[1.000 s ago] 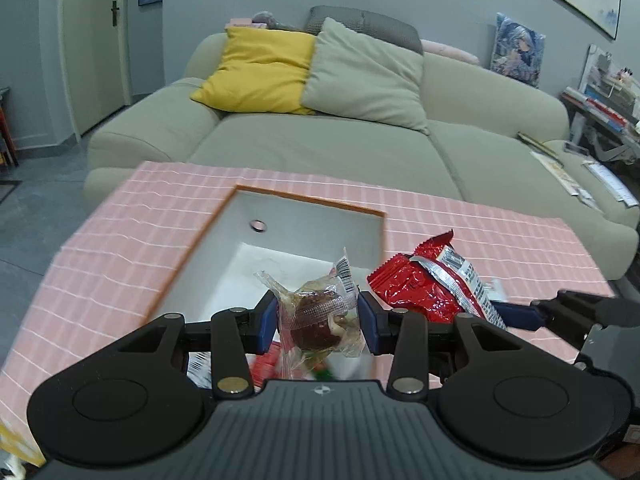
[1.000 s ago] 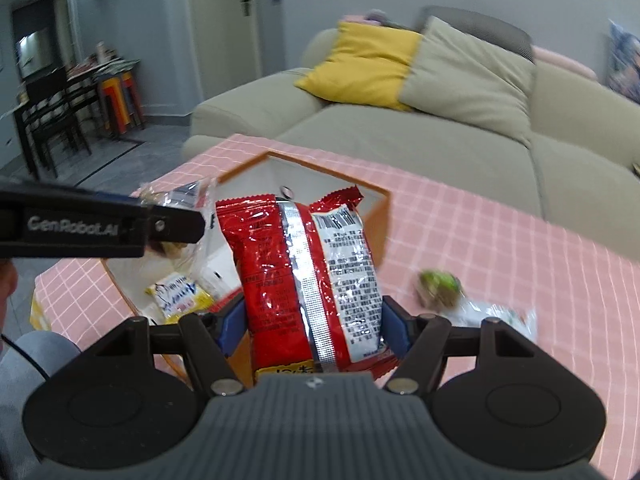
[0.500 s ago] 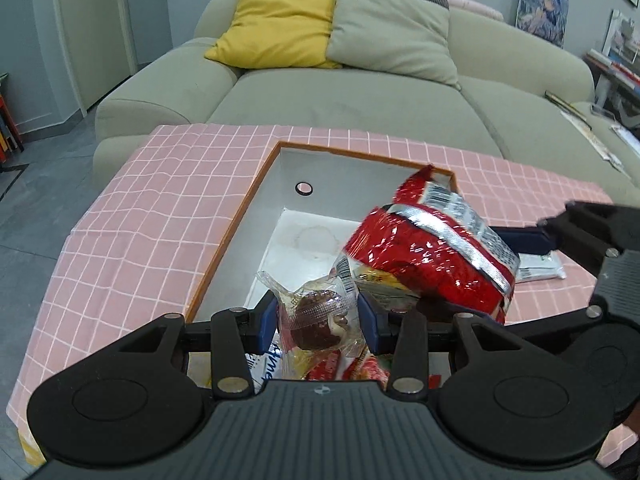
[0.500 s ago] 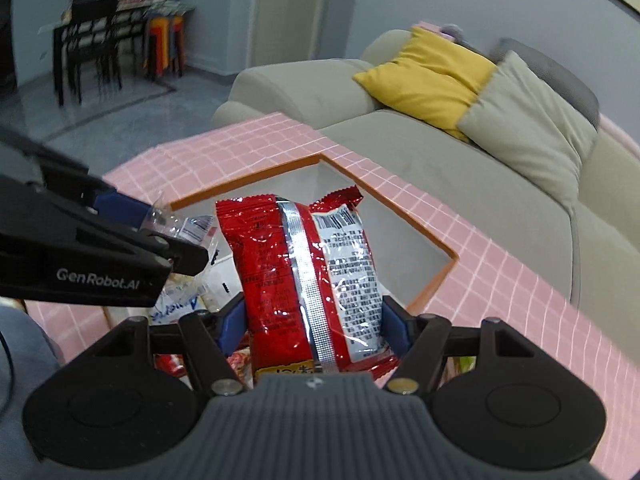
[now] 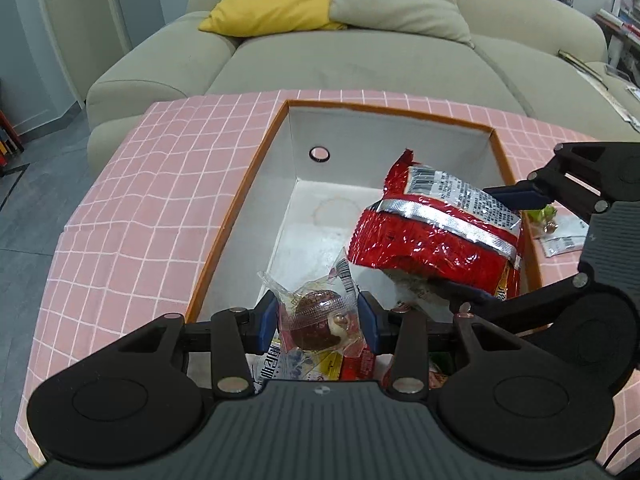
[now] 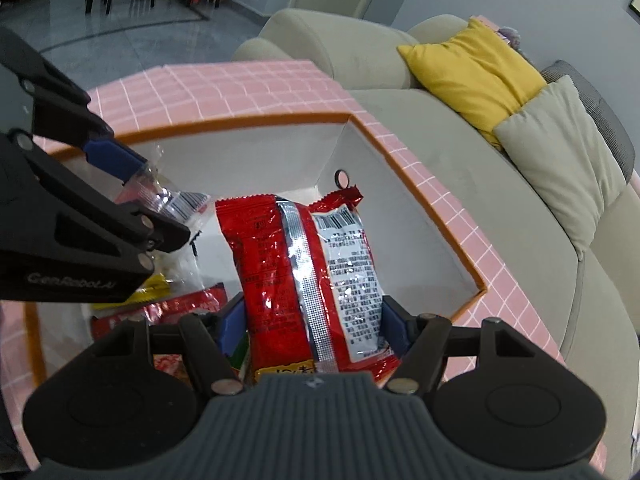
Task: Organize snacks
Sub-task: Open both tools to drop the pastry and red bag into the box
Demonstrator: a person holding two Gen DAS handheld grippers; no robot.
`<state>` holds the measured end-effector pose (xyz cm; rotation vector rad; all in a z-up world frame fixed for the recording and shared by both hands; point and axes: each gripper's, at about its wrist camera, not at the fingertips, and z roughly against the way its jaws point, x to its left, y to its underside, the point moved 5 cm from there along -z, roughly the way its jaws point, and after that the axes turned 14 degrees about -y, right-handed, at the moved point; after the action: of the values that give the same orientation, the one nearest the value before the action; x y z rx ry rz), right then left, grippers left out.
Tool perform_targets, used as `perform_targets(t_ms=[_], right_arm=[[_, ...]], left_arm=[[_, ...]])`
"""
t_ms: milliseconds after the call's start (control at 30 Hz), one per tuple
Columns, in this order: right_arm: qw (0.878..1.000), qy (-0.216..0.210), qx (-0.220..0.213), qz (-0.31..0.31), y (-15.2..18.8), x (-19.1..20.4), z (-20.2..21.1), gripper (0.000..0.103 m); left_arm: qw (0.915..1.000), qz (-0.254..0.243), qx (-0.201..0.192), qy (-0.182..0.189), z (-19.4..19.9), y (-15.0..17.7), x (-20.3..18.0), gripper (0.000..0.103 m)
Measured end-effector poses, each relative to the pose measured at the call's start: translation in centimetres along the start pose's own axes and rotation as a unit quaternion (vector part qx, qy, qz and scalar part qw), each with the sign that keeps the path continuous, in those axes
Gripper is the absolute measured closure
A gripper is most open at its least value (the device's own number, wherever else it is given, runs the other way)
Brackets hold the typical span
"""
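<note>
Left gripper (image 5: 318, 322) pinching wrapped chocolate (image 5: 318, 320), right gripper (image 6: 312, 326) clamping red packet (image 6: 304, 276) — both over box (image 5: 236, 216); we judge release pending — one snack (image 5: 554, 232) outside.

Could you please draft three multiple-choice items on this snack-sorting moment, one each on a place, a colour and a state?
1. Where is the red snack bag right now?
A. Lying on the sofa
B. Held over the open box
C. Flat on the pink cloth

2. What colour is the rim of the box?
A. Orange
B. Green
C. Black

3. What is the state of the left gripper?
A. Wide open and empty
B. Shut on nothing
C. Shut on a clear-wrapped brown sweet

Answers:
1 B: the right gripper clamps the bag's lower end, and the bag hangs inside the box's outline in both views.
2 A: an orange edge runs round the white walls.
3 C: both blue pads press on the wrapper's sides in the left wrist view.
</note>
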<state>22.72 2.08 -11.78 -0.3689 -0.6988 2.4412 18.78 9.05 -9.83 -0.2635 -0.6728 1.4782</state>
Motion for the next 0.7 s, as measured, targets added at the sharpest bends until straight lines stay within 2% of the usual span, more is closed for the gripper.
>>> perform_targets(t_ms=[400, 700], right_arm=[[0.999, -0.005, 0.033, 0.027, -0.2, -0.3, -2.9, 0.035], [0.999, -0.030, 0.031, -0.029, 0.0, -1.5, -2.7, 0.033]], left_arm=[[0.9995, -0.020, 0.025, -0.007, -2.2, 0.2, -0.8, 0.055], [0.9992, -0.019, 0.033, -0.016, -2.8, 0.2, -0.6, 0.052]])
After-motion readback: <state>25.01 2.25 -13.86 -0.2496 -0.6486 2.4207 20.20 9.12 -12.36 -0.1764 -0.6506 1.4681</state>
